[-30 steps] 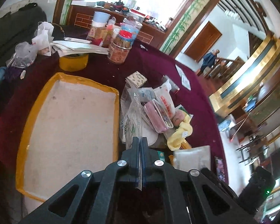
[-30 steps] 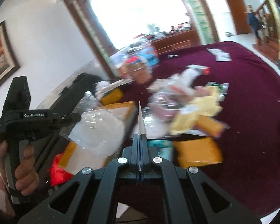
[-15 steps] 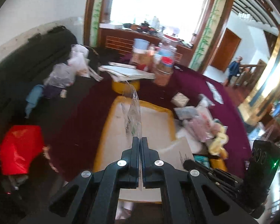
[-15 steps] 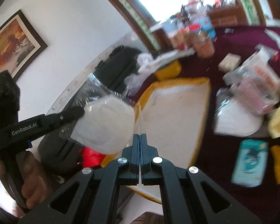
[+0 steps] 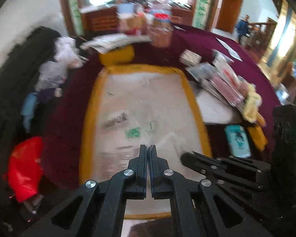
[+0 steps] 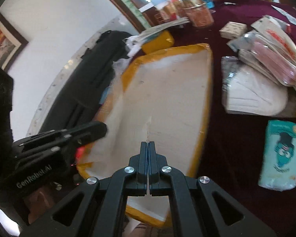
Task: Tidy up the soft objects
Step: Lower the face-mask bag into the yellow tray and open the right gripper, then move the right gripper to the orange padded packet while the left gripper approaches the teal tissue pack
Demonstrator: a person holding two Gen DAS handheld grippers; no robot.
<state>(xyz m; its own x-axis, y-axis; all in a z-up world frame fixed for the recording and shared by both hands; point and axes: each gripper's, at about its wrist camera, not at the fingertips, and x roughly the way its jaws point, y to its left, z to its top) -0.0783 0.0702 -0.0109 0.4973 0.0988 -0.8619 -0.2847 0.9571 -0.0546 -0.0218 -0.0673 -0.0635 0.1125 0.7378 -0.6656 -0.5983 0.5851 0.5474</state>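
Your left gripper (image 5: 147, 148) has its jaws pressed together on the edge of a clear plastic bag (image 5: 136, 118) — see-through film w/ green and black print, stretched out ahead of the tips over the yellow-rimmed tray (image 5: 193, 98). In the right wrist view your right gripper (image 6: 148, 144) is clamped too, w/ a thin sliver of clear film (image 6: 148, 130) poking up between the tips; it looks like the same bag, but you can't tell for sure from that view. Both tools sit low over the near end of the tray, close beside each other — each shows up in the other's camera.

The tray's pale floor has nothing lying on it apart from the film hanging above. The other soft stuff is on the maroon tablecloth (image 6: 236, 138), right of the tray: a folded white pad (image 6: 254, 96), pink packets in clear wrap (image 6: 270, 59) stacked on it, a teal tissue pack (image 6: 280, 154) nearer you. Jars and papers at the far end are blurred.
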